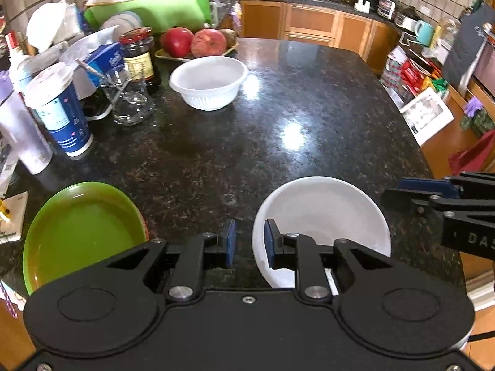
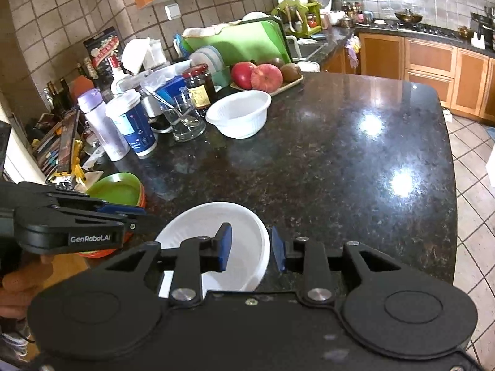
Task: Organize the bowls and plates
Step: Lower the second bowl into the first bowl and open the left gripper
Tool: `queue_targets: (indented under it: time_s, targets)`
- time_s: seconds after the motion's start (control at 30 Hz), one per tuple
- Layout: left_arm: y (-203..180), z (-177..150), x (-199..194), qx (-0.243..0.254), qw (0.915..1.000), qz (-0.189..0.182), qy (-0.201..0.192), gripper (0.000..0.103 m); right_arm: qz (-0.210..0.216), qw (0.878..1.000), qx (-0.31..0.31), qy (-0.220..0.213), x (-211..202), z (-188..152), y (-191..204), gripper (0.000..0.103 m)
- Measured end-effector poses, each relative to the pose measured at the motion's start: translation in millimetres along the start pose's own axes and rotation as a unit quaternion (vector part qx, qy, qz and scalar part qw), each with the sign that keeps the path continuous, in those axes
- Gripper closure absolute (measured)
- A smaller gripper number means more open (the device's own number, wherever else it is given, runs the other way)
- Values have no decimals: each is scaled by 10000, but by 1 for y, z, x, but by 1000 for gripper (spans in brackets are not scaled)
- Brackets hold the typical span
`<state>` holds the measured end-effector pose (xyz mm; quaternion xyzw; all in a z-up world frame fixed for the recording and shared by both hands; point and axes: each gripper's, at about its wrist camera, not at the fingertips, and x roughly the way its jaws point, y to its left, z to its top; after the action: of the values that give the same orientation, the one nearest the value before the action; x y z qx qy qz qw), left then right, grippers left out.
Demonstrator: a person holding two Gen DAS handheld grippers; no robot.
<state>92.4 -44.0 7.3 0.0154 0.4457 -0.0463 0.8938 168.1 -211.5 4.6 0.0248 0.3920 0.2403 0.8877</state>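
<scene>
A white plate lies on the black granite counter near its front edge; it also shows in the right wrist view. My left gripper is open, straddling the plate's left rim. My right gripper is open, straddling the plate's right rim; it shows at the right in the left wrist view. A green plate sits at the front left, stacked on an orange one. A white ribbed bowl stands further back; it also shows in the right wrist view.
Clutter lines the left side: a blue paper cup, a glass with a spoon, a dark jar, a fruit tray with apples, a green cutting board. The counter's right edge drops to the tiled floor.
</scene>
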Motion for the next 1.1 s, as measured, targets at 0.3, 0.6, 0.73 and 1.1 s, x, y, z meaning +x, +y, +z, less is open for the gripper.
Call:
queue_targets:
  time_s: [0.3,0.6,0.73,1.1]
  targets:
    - [1,2,5,-254,9991,323,34,58,164,9996,-144,-184,-6,5,-2,63]
    - [-1,5,8,-323,9977,590,72,58,234,9993,-212,-224,-5,9,-4,59]
    - [0,6,10,-312,9973,656,89,58,247,9991,-222,-252,-4,11,-5,58]
    - [14,20,17,-212,9972,711,84,58,212,9991,-223,-294,8,30,7,58]
